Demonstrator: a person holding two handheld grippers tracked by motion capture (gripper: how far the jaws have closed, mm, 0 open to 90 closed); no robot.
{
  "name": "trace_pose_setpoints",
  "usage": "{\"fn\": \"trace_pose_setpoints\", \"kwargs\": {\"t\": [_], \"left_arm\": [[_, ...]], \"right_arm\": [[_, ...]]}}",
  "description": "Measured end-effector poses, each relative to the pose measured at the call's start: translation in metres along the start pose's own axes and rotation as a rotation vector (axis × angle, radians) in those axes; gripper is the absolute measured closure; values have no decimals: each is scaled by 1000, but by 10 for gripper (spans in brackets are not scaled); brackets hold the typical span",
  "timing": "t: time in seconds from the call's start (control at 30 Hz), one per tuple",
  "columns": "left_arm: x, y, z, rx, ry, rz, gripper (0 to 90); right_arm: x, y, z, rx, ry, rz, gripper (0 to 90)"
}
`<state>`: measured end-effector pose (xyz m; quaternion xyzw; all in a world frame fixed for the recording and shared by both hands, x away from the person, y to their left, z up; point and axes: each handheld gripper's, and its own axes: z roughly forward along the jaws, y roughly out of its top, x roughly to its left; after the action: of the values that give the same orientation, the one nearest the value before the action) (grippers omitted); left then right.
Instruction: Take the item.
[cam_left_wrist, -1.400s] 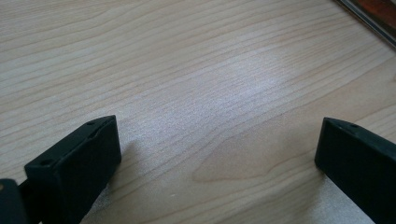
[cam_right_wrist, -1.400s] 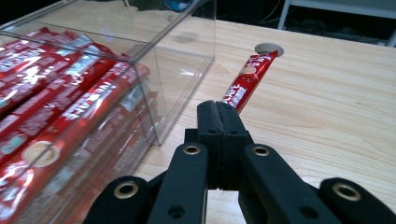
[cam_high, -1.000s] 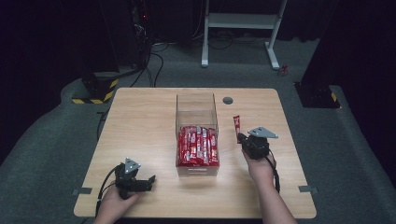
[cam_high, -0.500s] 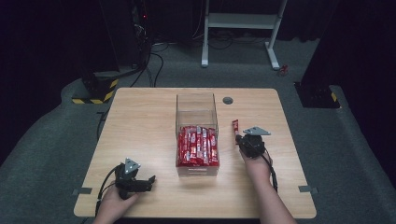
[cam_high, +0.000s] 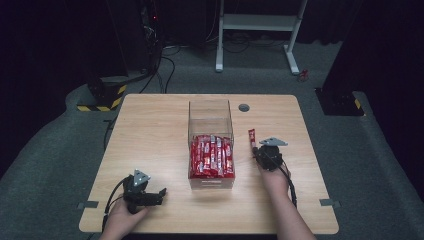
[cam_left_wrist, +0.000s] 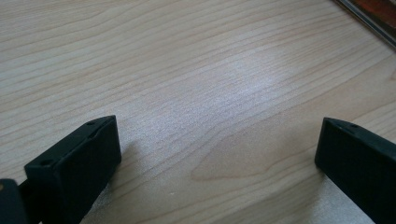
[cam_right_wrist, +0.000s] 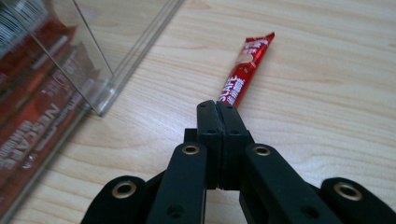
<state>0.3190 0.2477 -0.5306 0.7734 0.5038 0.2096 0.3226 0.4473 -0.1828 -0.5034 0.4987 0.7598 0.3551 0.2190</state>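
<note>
Right gripper (cam_right_wrist: 218, 109): its two black jaws are pressed together on the near end of a red sachet (cam_right_wrist: 243, 70). In the high view this gripper (cam_high: 256, 148) is seen at about 3 o'clock from the clear box (cam_high: 210, 121), on the right part of the wooden table (cam_high: 150, 135).

Red sachet: a long thin stick pack is clamped at one end between the jaws. In the right gripper view it is stretched away from the jaw tips toward 1 o'clock, low over the wood; whether its far end touches the table cannot be told. In the high view the sachet (cam_high: 251, 137) is seen pointing toward 12 o'clock from the gripper, just beside the right wall of the box and outside of it.

Clear box: a transparent container is placed in the middle of the table. Its near half is filled with many red sachets (cam_high: 211, 156) of the same kind, laid in rows. In the right gripper view a corner of the box (cam_right_wrist: 95, 79) is seen at 10 o'clock from the jaws, near but apart.

Left gripper (cam_left_wrist: 217, 154): the jaws are spread wide, and nothing is held between them. Bare wood is seen under them. In the high view this gripper (cam_high: 161, 195) is held low at about 7 o'clock from the box, well apart from it.
</note>
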Motion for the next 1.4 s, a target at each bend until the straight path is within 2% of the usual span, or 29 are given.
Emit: {"fn": "trace_pose_setpoints", "kwargs": {"t": [0.13,0.2,0.6,0.73,0.9,1.07,1.23,1.4], "left_arm": [[0,0,0,2,-1,3,6],[0,0,0,1,-1,3,6],[0,0,0,1,-1,3,6],[0,0,0,1,-1,3,6],[0,0,0,2,-1,3,6],[0,0,0,2,-1,3,6],[0,0,0,1,-1,3,6],[0,0,0,1,-1,3,6]], "right_arm": [[-2,-6,2,10,-2,6,886],[-2,-8,1,14,-3,13,827],[-3,-2,-11,-26,2,16,733],[-3,0,-12,-24,4,15,703],[-2,3,-15,-33,1,12,604],[0,3,-18,-38,-9,4,545],[4,4,-23,-60,1,0,431],[5,4,-29,-70,22,23,386]]}}
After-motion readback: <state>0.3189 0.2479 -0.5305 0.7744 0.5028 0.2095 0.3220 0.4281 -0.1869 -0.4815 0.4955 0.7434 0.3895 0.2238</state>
